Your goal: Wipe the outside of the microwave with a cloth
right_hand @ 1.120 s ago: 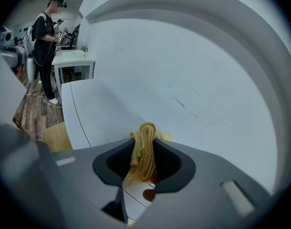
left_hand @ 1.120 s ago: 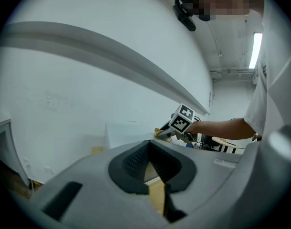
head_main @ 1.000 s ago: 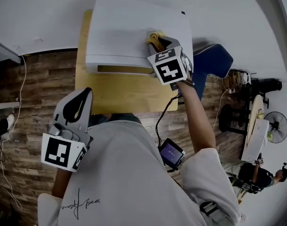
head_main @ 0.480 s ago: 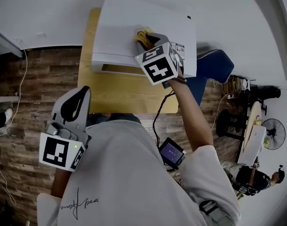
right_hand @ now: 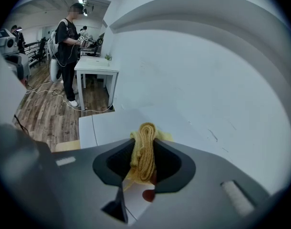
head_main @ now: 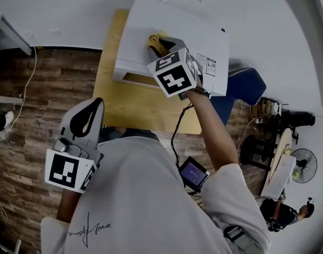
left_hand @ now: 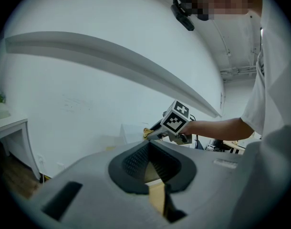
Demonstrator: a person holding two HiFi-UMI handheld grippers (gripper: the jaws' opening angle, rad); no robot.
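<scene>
A white microwave (head_main: 172, 28) stands on a wooden table (head_main: 135, 107) against the wall. My right gripper (head_main: 159, 45) is over its top, shut on a folded yellow cloth (head_main: 154, 39) that presses on the top panel. In the right gripper view the cloth (right_hand: 144, 149) is bunched between the jaws above the microwave's top (right_hand: 112, 123). My left gripper (head_main: 93, 106) hangs back by the person's body, away from the table, jaws together and holding nothing. The left gripper view shows the right gripper (left_hand: 152, 132) with the cloth (left_hand: 146, 131) ahead.
A blue chair (head_main: 241, 86) stands right of the table. A small screen device (head_main: 192, 172) hangs at the person's waist. A white wall backs the microwave. Another person (right_hand: 69, 46) stands by a white desk (right_hand: 95, 66) across the wood floor.
My right gripper has slid the cloth leftward across the microwave's top. The left gripper has stayed where it was.
</scene>
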